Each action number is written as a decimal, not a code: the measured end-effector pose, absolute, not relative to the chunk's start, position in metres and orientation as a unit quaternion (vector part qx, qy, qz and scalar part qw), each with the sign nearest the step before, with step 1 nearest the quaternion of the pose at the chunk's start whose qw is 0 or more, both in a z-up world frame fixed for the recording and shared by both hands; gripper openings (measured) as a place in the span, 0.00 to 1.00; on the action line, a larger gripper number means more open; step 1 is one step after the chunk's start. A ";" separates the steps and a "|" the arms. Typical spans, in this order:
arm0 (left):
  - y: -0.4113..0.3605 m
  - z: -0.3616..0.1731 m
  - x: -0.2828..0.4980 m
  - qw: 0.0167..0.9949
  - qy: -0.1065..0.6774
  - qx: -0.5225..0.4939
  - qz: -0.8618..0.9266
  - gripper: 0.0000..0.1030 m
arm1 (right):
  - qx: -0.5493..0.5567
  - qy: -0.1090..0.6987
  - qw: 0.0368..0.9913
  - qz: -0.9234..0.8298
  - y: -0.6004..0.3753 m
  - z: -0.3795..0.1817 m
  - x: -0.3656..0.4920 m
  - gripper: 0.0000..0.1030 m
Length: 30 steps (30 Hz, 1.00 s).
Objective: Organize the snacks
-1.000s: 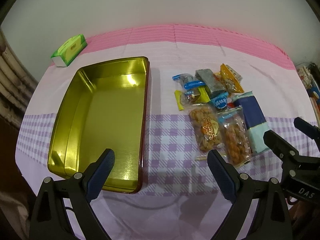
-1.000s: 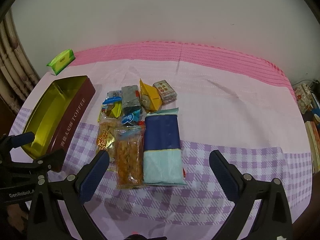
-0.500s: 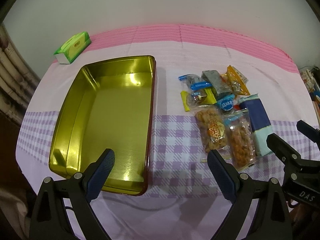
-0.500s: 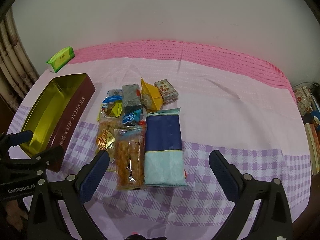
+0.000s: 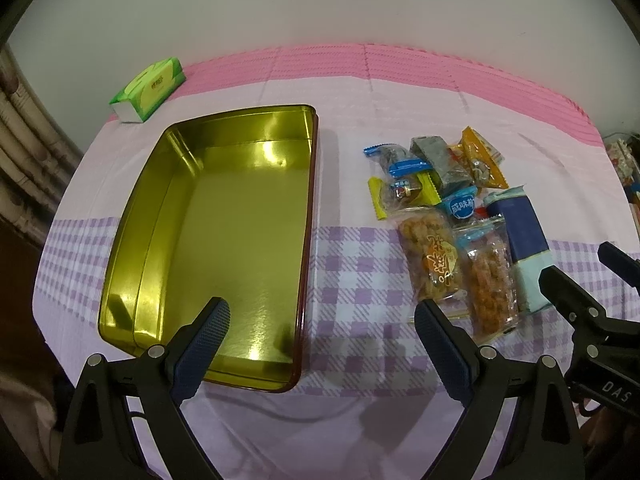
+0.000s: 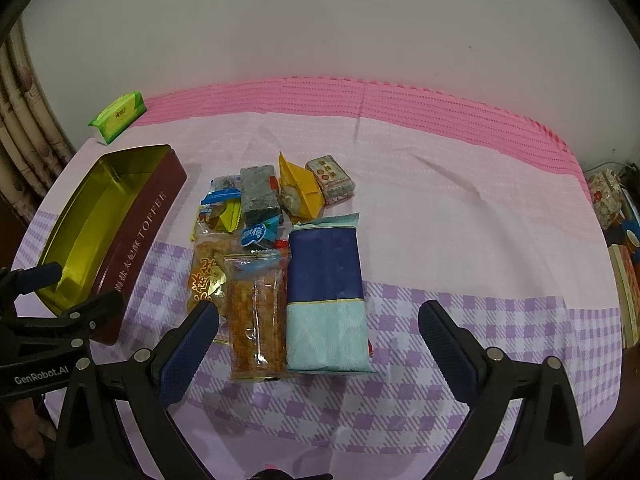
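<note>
Both my tongs spread, empty: left gripper (image 5: 322,322) over tin (image 5: 160,216) near rim, right gripper (image 6: 318,324) over blue pack (image 6: 326,280) at 12 o'clock; snack pile (image 5: 436,200) at 2 o'clock of tin. Risk: packs touch, probably overlap; clamp may drag neighbour packet (image 6: 254,316)

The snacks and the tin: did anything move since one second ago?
Only the cameras shifted a little; nothing was grasped or released. The tin is empty, the snack pile lies beside it unmoved, and both tongs, left and right, remain open.

Black left gripper (image 5: 320,320) and right gripper (image 6: 318,326): blue textured finger pads (image 5: 202,340), silver screws, white "GenRobot.AI" lettering
</note>
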<state>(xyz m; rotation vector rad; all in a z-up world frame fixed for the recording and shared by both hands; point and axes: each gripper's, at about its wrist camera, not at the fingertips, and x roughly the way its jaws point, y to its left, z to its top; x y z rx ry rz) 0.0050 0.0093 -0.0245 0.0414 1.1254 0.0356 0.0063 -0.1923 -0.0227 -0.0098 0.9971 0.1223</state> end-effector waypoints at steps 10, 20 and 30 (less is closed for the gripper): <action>0.011 -0.026 0.005 0.847 0.531 0.020 0.019 0.91 | -0.003 0.480 0.876 0.056 -0.194 -0.026 0.009 0.96; 0.011 -0.026 0.006 0.847 0.530 0.023 0.018 0.91 | -0.006 0.498 0.866 0.054 -0.199 -0.036 0.018 0.79; 0.008 -0.026 0.009 0.846 0.532 0.028 0.016 0.91 | -0.019 0.519 0.853 0.053 -0.204 -0.054 0.036 0.68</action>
